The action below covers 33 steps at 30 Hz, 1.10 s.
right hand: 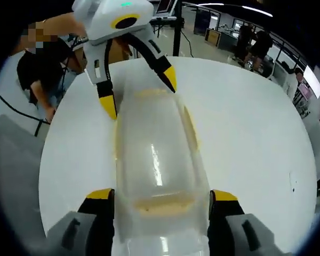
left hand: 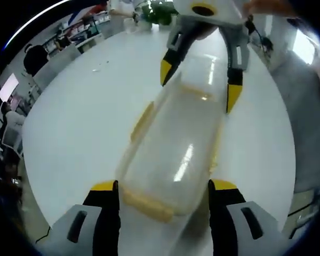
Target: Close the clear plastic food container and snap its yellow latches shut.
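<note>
- Straddling the near end of the container (left hand: pixel 176 154), the left gripper (left hand: pixel 162 186) has its jaws spread wide, gripping nothing.
- Container lies lengthwise on the white surface (left hand: pixel 85 133), lid seemingly down; likely light, thin, slippery.
- Grasp judgement: press the stiffer yellow latches (left hand: pixel 149 205).
- At 12 o'clock, the right gripper (left hand: pixel 200 85) stands open over the far end.

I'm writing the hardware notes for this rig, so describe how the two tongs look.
Both match. The left tongs have two grey plastic jaws, each with a dark slot, ending in black fingers capped yellow. The right tongs are built the same. Seen from in front, each has a white housing with a yellow-ringed lens; a green light glows on the left one. A thin black cable trails behind the right one.
</note>
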Each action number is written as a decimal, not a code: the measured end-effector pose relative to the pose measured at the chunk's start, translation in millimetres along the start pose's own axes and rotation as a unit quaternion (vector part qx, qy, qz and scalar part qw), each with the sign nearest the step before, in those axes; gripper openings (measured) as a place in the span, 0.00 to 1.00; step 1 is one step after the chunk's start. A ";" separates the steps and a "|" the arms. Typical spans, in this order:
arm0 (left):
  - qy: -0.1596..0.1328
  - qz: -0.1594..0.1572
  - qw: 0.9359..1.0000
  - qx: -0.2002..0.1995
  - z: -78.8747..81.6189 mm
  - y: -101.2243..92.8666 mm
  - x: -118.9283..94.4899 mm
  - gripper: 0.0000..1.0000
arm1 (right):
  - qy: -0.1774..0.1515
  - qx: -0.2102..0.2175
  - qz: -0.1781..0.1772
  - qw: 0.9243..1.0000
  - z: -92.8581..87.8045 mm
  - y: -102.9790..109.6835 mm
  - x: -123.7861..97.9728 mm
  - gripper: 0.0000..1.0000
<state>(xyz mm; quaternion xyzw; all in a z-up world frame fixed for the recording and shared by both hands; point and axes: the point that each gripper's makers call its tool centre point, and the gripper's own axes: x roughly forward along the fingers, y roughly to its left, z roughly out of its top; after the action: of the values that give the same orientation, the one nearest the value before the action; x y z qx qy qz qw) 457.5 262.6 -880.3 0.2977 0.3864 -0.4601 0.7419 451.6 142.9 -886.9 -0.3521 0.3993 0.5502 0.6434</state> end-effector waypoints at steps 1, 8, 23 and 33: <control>0.000 0.001 1.000 0.001 -0.1 -0.1 0.1 0.66 | 0.006 -0.002 -0.001 1.000 -3.1 -0.5 0.6 0.71; 0.004 0.008 1.000 -0.004 -2.7 2.3 -1.2 0.67 | 0.018 -0.006 -0.005 1.000 -7.2 -2.5 0.7 0.72; 0.010 -0.041 0.999 -0.007 -12.6 -6.1 -3.1 0.62 | 0.034 -0.016 0.000 0.999 -11.9 -6.3 0.4 0.70; 0.023 -0.062 0.997 0.028 -12.1 -5.9 -6.0 0.57 | 0.053 -0.029 0.017 0.998 -15.7 -5.5 -1.9 0.50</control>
<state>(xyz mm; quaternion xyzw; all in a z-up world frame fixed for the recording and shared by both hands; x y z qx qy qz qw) 446.8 272.6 -882.0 0.3045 0.4082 -0.5091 0.6938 455.0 127.3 -891.9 -0.3927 0.4222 0.5529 0.6014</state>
